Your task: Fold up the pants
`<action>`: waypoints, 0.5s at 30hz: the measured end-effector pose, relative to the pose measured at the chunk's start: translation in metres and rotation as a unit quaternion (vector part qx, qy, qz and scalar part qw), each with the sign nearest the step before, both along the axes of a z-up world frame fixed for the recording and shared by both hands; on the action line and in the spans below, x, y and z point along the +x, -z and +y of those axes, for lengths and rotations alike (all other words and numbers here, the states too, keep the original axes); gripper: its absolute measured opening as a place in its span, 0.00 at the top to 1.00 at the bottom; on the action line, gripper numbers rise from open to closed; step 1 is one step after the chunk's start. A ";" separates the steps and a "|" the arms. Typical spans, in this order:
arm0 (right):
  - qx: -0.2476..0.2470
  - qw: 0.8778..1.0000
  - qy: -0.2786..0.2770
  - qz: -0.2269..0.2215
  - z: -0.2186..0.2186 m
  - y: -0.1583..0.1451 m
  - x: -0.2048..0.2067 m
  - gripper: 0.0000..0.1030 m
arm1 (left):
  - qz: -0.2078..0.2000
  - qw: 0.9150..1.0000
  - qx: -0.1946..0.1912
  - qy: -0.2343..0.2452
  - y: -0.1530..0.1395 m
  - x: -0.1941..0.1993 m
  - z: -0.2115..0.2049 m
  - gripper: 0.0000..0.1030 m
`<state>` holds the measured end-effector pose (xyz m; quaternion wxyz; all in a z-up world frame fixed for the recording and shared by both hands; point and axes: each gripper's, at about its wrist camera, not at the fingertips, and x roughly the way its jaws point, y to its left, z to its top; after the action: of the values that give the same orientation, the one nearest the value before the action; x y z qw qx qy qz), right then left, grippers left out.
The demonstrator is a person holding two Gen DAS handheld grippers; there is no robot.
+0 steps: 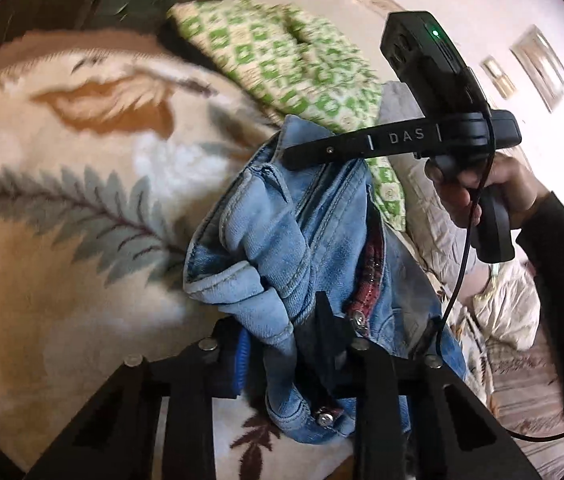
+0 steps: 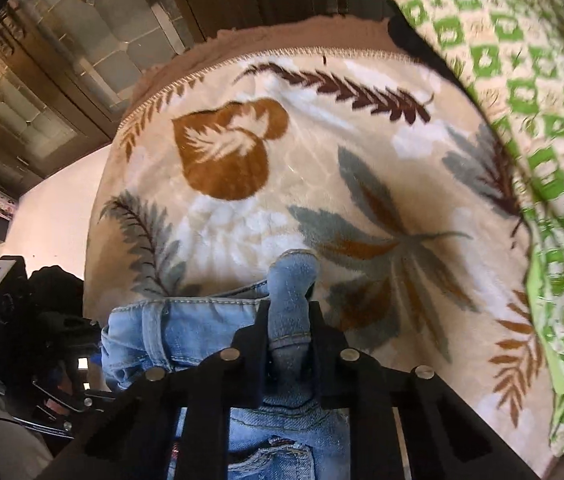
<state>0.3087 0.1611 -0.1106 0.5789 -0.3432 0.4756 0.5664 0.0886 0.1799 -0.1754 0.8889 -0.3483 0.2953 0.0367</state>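
Both grippers pinch jeans [image 2: 186,324] over leaf-print blanket [image 2: 302,152].

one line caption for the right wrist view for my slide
Right claw shut on a fold of light blue denim pants above a beige leaf-print blanket.

Left view: blurred all along the upper left, dark wood there not identifiable. Fingertips of the left gripper [image 1: 282,344] buried in bunched denim of the pants [image 1: 282,240]; most of the legs hidden under folds or cut off by the lower edge. Right gripper [image 1: 294,158] seen side-on, tips lost in denim; holding hand [image 1: 482,188] partly cut off at the right edge. Green patterned cloth [image 2: 530,120] running out of the right view's edge. Dark gear [image 2: 34,320] at the lower left of the right view too murky to name.
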 end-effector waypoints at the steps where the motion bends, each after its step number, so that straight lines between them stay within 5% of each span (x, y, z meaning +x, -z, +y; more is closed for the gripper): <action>1: 0.009 1.000 0.003 -0.007 -0.005 -0.009 -0.001 0.85 | -0.004 1.000 0.008 0.002 -0.004 -0.003 -0.003 0.72; 8: 0.091 0.994 0.044 -0.042 -0.078 -0.085 -0.019 0.86 | -0.047 0.992 0.111 0.026 -0.052 -0.015 -0.048 0.73; 15: 0.164 0.976 0.126 -0.062 -0.202 -0.134 -0.032 0.86 | -0.090 0.966 0.225 0.086 -0.098 -0.009 -0.132 0.73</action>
<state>0.2771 -0.0409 0.0235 0.7226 -0.2148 0.3789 0.5367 0.0795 0.0479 -0.0776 0.9673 -0.1141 0.2266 -0.0060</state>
